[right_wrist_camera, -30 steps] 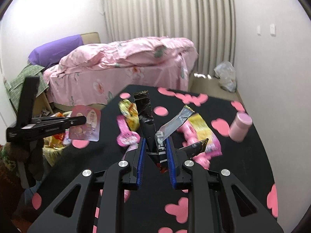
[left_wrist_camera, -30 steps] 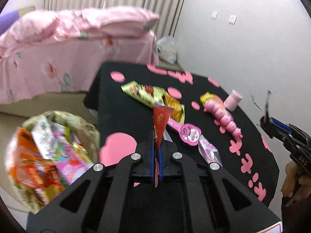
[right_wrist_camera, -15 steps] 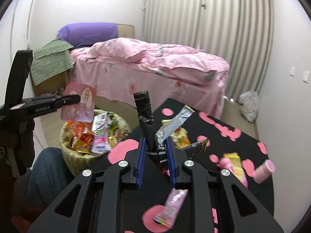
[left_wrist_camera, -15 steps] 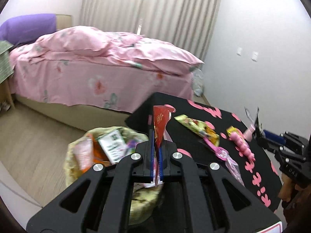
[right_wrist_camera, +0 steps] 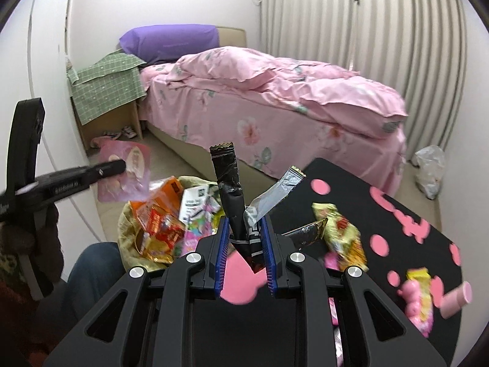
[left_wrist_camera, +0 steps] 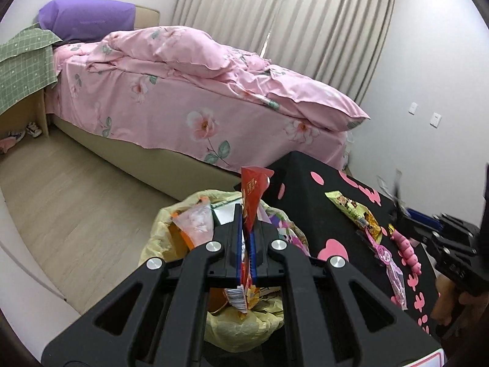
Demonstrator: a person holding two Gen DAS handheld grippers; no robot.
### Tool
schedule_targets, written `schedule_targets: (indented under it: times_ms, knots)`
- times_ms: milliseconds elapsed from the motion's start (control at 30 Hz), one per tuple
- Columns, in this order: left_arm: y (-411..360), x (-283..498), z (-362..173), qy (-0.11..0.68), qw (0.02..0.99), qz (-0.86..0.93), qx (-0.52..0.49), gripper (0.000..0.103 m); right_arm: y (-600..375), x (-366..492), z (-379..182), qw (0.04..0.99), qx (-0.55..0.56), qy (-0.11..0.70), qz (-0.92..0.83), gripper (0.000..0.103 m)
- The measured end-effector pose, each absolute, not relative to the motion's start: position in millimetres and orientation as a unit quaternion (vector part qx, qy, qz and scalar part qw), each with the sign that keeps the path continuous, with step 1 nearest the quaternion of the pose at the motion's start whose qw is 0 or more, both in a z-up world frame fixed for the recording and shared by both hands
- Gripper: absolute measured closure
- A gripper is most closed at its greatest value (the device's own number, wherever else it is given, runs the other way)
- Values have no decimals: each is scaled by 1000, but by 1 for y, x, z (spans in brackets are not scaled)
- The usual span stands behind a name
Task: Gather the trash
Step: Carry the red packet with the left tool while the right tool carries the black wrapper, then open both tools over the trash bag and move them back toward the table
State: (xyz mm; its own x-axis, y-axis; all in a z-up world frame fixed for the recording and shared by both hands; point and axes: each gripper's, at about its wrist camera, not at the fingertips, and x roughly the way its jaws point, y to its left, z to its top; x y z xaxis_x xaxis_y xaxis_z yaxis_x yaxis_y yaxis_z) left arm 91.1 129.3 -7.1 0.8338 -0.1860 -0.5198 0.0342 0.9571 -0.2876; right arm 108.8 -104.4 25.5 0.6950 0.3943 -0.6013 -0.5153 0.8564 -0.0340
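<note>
Left gripper [left_wrist_camera: 244, 235] clamped on red wrapper [left_wrist_camera: 252, 195] over bin [left_wrist_camera: 162, 229], right gripper [right_wrist_camera: 243, 238] pinching black wrappers [right_wrist_camera: 227, 189].

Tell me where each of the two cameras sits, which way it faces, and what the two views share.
Left wrist: rides the left gripper, shut on a red wrapper, looking down over the trash basket toward the bed; the right gripper and a hand show at right.
Right wrist: rides the right gripper, shut on black and silver wrappers, facing basket and bed; the left gripper and a knee show.
Shared: basket, bed, black table.
</note>
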Motion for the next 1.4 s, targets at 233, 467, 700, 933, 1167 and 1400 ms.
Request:
schedule_targets:
  times_ms: [233, 467, 700, 933, 1167, 1400]
  knots:
    - [128, 117, -50, 337, 931, -46, -135, 100, -66, 166, -19, 872, -73, 384, 293, 82]
    - [133, 123, -87, 372, 917, -27, -139, 99, -19, 205, -71, 826, -90, 461, 313, 82]
    - [138, 125, -99, 379, 913, -28, -150, 99, 4, 207, -84, 817, -134, 461, 321, 82]
    - [136, 130, -103, 387, 908, -41, -158, 99, -13, 201, -79, 822, -123, 453, 322, 82]
    - [141, 130, -100, 381, 906, -42, -179, 99, -16, 191, -73, 831, -124, 433, 327, 82]
    - [153, 121, -74, 341, 915, -31, -212, 67, -19, 186, -63, 834, -125, 425, 331, 66]
